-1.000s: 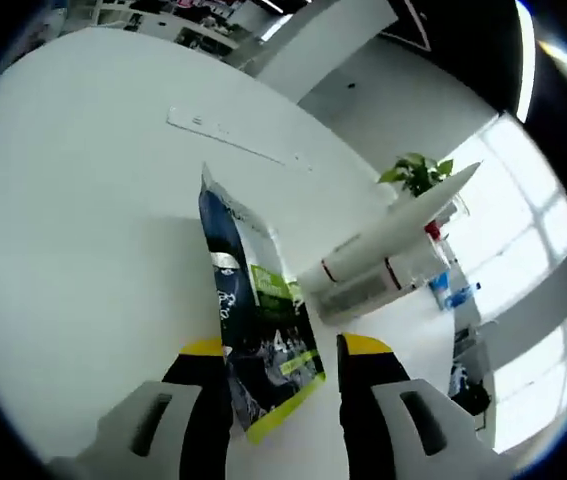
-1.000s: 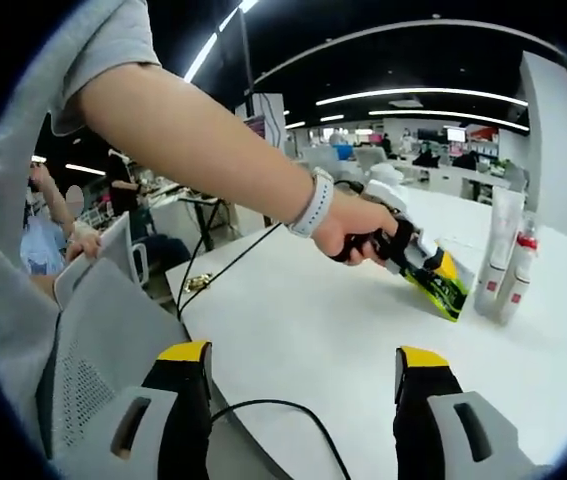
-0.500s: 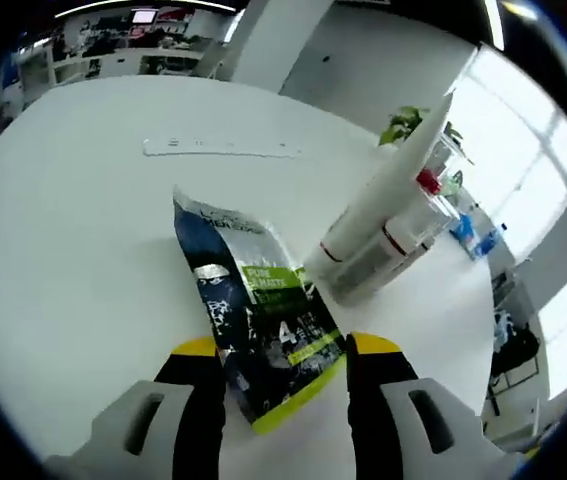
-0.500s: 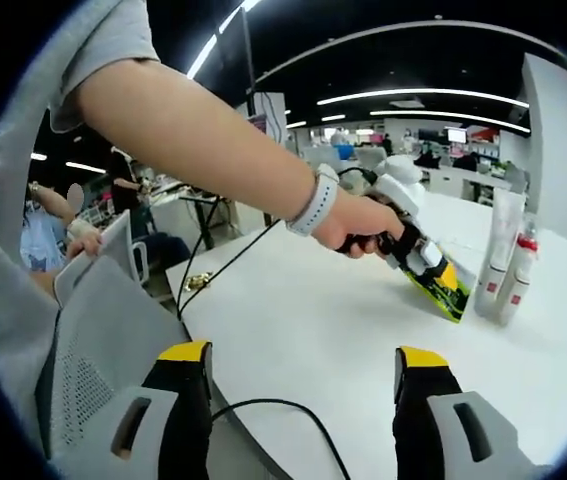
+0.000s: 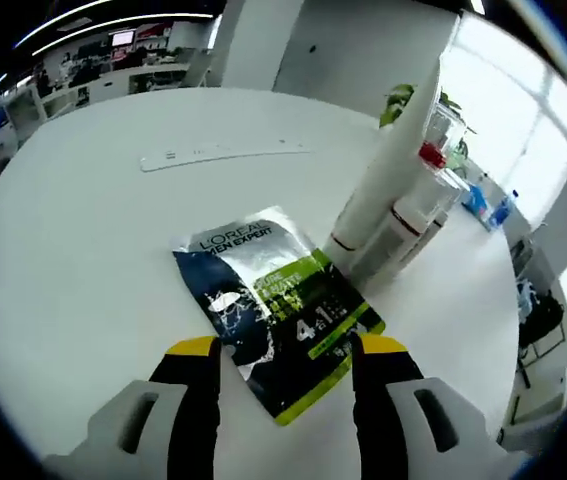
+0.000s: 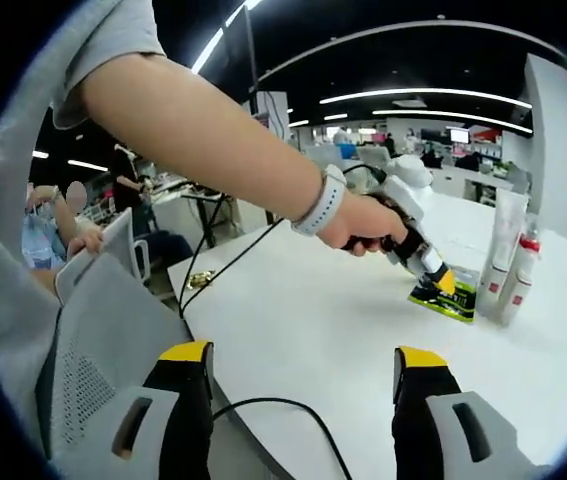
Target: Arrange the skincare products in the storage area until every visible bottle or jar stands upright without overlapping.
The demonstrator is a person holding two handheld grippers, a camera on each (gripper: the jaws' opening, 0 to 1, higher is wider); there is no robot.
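Your left gripper (image 5: 281,350) points downward, jaws spread wide; your hand (image 6: 363,222) grips its handle, arm outstretched. Your right gripper (image 6: 303,365) hangs back, jaws parted.

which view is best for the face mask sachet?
Left gripper view: the sachet lies flat on the table, close between the left tongs, its print readable. In the right gripper view it is small and distant, a sliver beside the white tube.

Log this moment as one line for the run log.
left tongs: open, straddling flat sachet | right tongs: open, idle | white tube, bottle: upright beside sachet | table
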